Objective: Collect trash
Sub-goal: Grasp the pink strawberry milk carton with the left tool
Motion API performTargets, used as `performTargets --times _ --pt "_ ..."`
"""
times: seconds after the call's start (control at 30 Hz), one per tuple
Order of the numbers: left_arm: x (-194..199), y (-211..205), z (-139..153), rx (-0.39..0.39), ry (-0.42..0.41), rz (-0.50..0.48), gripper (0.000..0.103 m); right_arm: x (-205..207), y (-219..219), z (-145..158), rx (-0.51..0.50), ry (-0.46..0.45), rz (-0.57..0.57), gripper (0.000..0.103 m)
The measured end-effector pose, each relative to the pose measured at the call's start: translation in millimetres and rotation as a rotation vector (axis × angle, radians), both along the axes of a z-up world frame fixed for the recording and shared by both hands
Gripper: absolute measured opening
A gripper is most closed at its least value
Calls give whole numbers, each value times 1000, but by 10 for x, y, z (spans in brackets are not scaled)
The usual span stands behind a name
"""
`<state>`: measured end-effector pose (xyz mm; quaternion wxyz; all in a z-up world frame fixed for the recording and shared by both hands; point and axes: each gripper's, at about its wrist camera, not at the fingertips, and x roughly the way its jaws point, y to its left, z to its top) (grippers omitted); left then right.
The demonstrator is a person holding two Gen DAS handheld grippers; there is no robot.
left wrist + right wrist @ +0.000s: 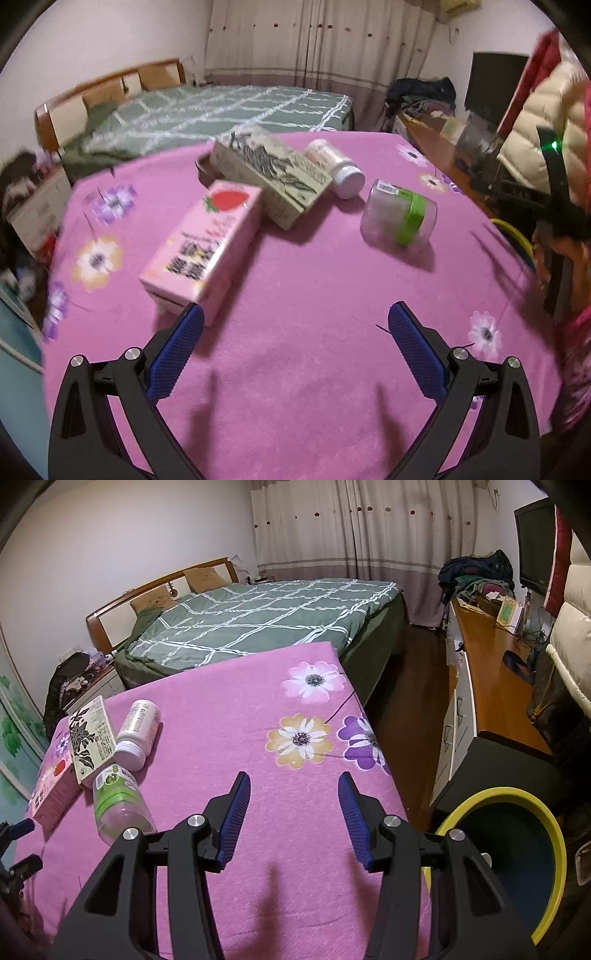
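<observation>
1. Left gripper: jaws apart, empty, aimed past the pink strawberry carton, probably for pickup.
2. Right gripper: jaws apart, empty, nearest the yellow-rimmed bin.
3. Carton, floral box, white bottle, green-labelled jar: clustered on the pink tablecloth, uncollected.

Pink flowered table bears pink carton, patterned box, white bottle, green-labelled bottle.

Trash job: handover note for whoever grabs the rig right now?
Left hand-held gripper: open, empty, just short of the pink carton.
Right hand-held gripper: open, empty, over bare cloth.
Lying on the table: pink carton, beige box leaning on it, white bottle, green-band bottle.
Bin stands off the table's right edge.
Done: nothing seen binned. Left: all four items.
</observation>
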<state>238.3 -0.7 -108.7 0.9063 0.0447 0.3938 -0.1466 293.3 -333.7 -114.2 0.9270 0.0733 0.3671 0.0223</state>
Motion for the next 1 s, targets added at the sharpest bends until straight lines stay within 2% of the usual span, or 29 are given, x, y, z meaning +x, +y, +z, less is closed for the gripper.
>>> performTargets --times 0.13,0.23,0.5,0.73,0.8,0.9,1.0 --pt "145 146 86 53 -29 74 98 0 5 4 4 0 0 48" --pt "422 265 21 64 -1 111 98 4 4 5 4 1 -1 48" --pt "971 258 -249 125 99 103 97 31 40 -6 -3 18 3 48" --pt "1211 282 -363 107 153 108 79 36 93 -34 -10 24 20 48" --pt "1226 279 -350 106 156 101 67 38 104 -36 -12 24 23 48" --pt "1212 223 -320 114 159 89 56 40 110 -38 -10 25 25 48" --pt "1123 170 -297 118 158 91 53 39 110 -36 -8 24 25 48"
